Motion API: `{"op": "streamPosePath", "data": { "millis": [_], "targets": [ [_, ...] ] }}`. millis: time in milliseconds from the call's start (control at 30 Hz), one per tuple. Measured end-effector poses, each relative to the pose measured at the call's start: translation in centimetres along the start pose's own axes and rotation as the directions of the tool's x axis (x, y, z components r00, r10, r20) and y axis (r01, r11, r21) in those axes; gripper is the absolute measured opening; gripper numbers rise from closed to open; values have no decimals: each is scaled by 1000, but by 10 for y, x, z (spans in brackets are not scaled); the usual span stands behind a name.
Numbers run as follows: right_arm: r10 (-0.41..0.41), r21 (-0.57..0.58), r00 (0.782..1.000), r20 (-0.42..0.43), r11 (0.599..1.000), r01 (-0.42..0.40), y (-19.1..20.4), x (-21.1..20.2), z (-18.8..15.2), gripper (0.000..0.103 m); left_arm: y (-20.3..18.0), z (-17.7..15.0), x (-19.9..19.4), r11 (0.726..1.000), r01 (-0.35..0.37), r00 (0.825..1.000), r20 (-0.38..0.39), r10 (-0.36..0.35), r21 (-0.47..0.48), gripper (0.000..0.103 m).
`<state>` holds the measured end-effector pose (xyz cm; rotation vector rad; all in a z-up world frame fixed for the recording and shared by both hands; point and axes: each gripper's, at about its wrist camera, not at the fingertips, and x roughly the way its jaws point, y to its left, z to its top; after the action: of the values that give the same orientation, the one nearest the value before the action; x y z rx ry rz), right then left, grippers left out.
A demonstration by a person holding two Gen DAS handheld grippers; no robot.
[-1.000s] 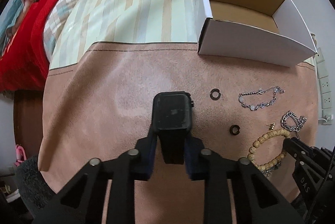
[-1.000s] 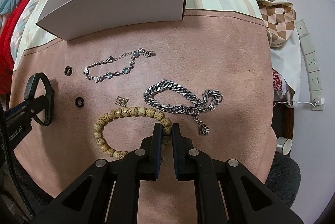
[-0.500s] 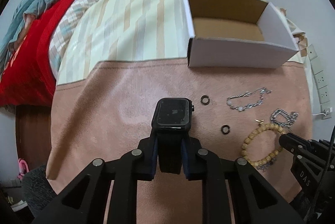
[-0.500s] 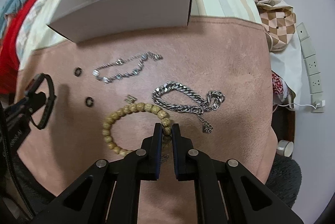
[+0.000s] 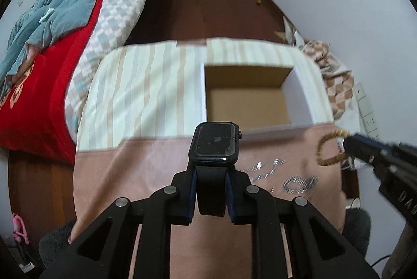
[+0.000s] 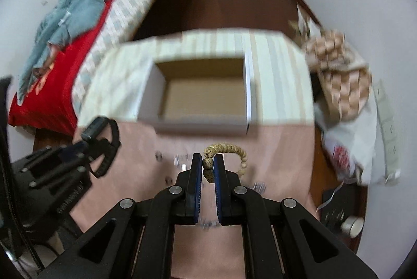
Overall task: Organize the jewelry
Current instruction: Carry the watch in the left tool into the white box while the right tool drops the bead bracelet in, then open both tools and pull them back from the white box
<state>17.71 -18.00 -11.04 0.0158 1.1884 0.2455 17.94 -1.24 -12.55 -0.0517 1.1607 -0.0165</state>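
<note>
My left gripper (image 5: 210, 174) is shut on the strap of a black smartwatch (image 5: 215, 142), held above the pink mat (image 5: 146, 169). My right gripper (image 6: 208, 161) is shut on a wooden bead bracelet (image 6: 229, 148), which hangs off its tips in the air; the bracelet (image 5: 329, 148) also shows at the right of the left wrist view. An open white cardboard box (image 5: 247, 101) with a brown inside stands just beyond the mat. Blurred silver chains (image 5: 299, 181) still lie on the mat. The watch (image 6: 100, 130) in the left gripper appears at the left of the right wrist view.
The table has a striped cloth (image 5: 146, 91) behind the mat. A bed with red and blue covers (image 5: 52, 44) lies to the left. Checked fabric (image 5: 336, 75) and wall sockets (image 5: 367, 107) are on the right, with dark wood floor (image 5: 213, 8) beyond.
Both grippers have risen well above the mat, the left with the watch and the right lifting the bead bracelet off the mat. The box now sits lower and nearer in both views.
</note>
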Motion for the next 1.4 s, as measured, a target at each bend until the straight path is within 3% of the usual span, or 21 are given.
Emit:
{"op": "streamPosePath", "data": {
  "millis": [167,300,533,767,800,833,867,900,933,1033,1100,1133,1200,1267,1400],
  "targets": [
    [-7,-60,999,54,998,10,1,-7,56,9,-5,39,2,1000,23,1000,12,-23,5,16],
    [-13,-78,1000,11,997,14,0,26,90,9,-4,65,30,997,76,996,-54,-77,-27,16],
    [-32,-68,997,-74,997,27,-12,89,109,9,-6,89,77,992,115,983,-137,-122,-56,16],
    [64,-30,989,-134,997,-69,-22,106,116,10,-6,106,88,988,123,974,-183,-138,-90,21],
    [61,-27,988,-142,998,-65,-24,107,116,13,-6,108,85,988,124,975,-175,-138,-91,24],
    [57,-30,987,-148,998,-62,-25,107,115,17,-6,108,82,989,120,978,-163,-133,-88,36],
    [53,-30,987,-152,998,-58,-26,107,114,28,-6,109,80,990,110,980,-159,-122,-84,54],
    [41,-28,987,-153,999,-46,-27,106,112,38,-6,109,76,991,102,983,-146,-114,-83,62],
    [28,-32,988,-150,999,-33,-28,104,110,41,-4,109,73,992,96,985,-136,-107,-85,71],
    [-13,-50,991,-132,999,7,-28,94,104,46,2,105,63,996,49,993,-104,-57,-79,73],
    [-57,-55,991,-120,997,51,-29,89,98,58,8,98,56,997,1,998,-68,-6,-72,86],
    [-76,-55,991,-114,996,70,-30,87,95,63,9,92,52,998,-25,999,-47,22,-61,100],
    [-135,-52,986,-103,990,130,-32,86,87,88,12,82,49,996,-69,997,-20,68,-49,103],
    [-161,-39,983,-94,987,158,-32,87,78,95,14,72,48,994,-107,994,-4,107,-35,103],
    [-179,-16,979,-98,984,178,-30,93,63,96,15,58,48,989,-148,989,8,149,-27,103]
  ]
}}
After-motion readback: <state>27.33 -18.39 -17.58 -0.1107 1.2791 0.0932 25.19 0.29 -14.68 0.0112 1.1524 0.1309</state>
